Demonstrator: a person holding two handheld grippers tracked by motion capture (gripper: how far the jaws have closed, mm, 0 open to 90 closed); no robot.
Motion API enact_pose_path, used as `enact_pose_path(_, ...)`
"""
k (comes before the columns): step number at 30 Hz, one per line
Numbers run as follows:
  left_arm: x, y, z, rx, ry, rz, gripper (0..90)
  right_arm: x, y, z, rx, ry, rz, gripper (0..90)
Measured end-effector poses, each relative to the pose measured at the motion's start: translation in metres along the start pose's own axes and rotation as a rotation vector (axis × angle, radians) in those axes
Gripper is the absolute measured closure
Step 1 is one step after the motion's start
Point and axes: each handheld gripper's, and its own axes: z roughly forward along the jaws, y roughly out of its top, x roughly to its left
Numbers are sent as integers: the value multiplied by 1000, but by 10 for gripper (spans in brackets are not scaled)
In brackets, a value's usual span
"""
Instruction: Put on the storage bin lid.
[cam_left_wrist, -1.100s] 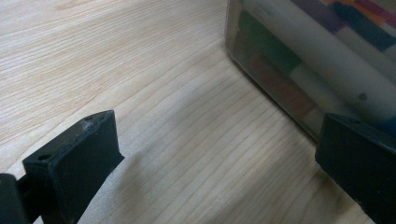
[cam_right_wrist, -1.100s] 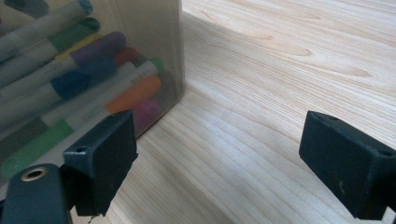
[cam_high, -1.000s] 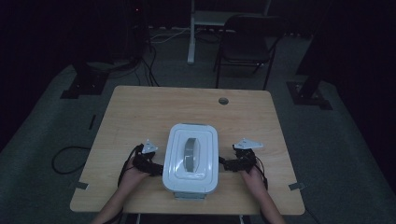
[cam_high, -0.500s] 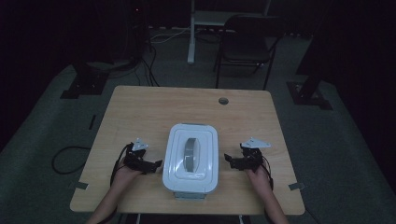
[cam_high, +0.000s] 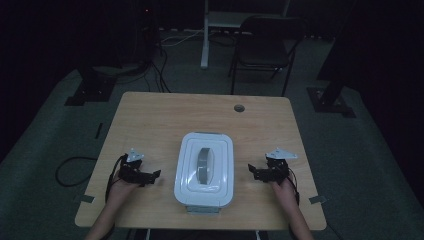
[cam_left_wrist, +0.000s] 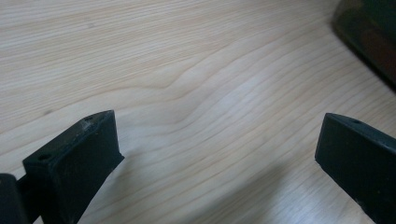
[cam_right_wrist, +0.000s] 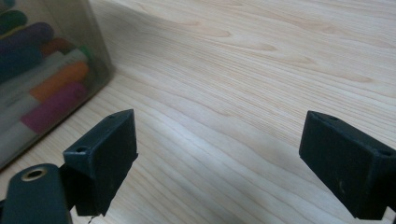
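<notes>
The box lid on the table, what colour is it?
White, with a grey handle in the lid; clearest in the high view.

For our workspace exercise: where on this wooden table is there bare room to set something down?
The far half, between the white-lidded clear plastic box and the round cable hole, is bare. Crowded: the near strip, where the left gripper and right gripper flank the box.

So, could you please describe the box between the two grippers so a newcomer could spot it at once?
On the wooden table, look near the front edge, midway between the grippers. The box has a white lid with a grey handle, and its clear wall shows coloured markers inside.
</notes>
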Motion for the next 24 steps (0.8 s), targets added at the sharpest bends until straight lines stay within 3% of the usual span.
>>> enact_pose_path(11,22,-13,-18,-25,56,-56,6,-16,-7,-11,-22,-40,47,113)
enact_pose_path(19,35,-23,-33,-30,92,-92,6,-26,-12,-21,-48,-93,86,113)
enact_pose_path(20,36,-25,-35,-32,101,-93,5,-30,-14,-23,-52,-115,109,113)
enact_pose_path(24,39,-29,-41,-33,112,-111,5,-33,-18,-26,-40,-147,107,113)
